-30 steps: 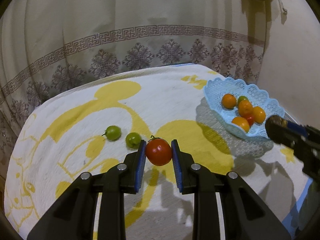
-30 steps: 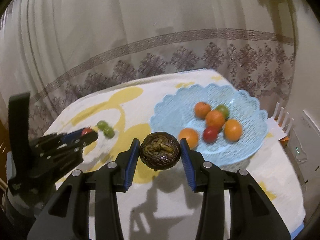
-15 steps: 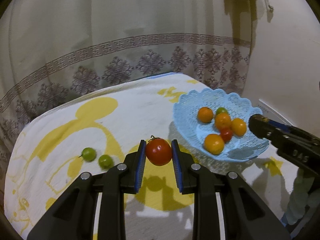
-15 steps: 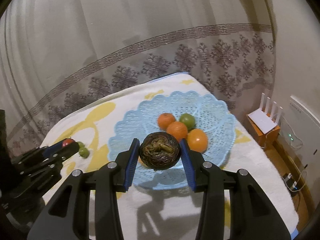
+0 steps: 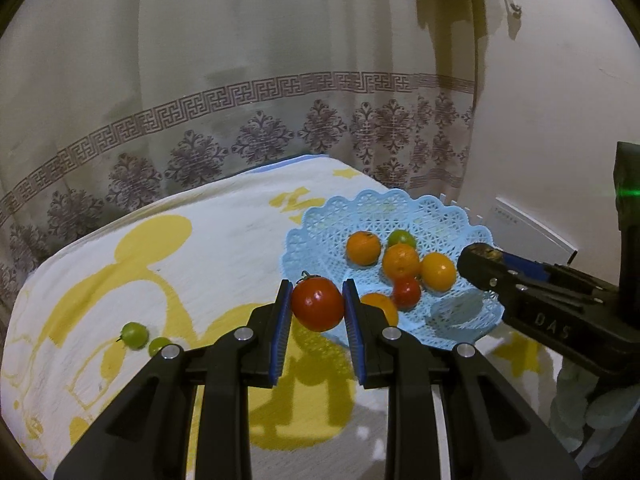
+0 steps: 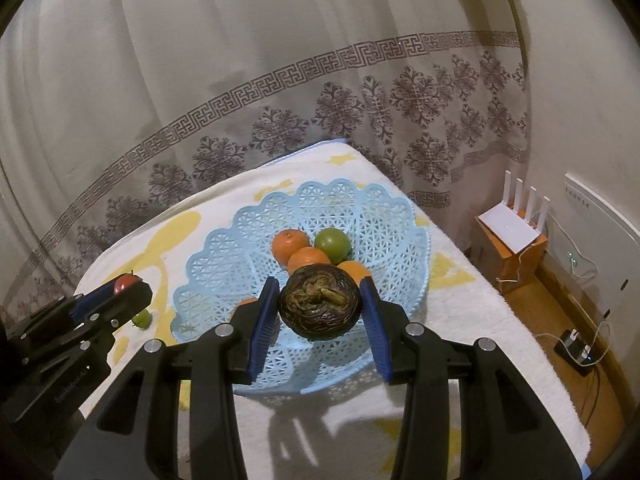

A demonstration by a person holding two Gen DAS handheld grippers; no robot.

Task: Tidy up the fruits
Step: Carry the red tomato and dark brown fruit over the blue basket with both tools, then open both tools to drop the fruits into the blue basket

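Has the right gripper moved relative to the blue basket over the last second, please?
Yes. The right gripper, shut on the dark fruit, has travelled from short of the blue basket, over the cloth, to above the basket's bowl.

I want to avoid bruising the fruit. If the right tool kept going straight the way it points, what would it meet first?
Most likely the oranges piled in the blue basket, directly beyond the dark fruit the right tool grips; depth is uncertain.
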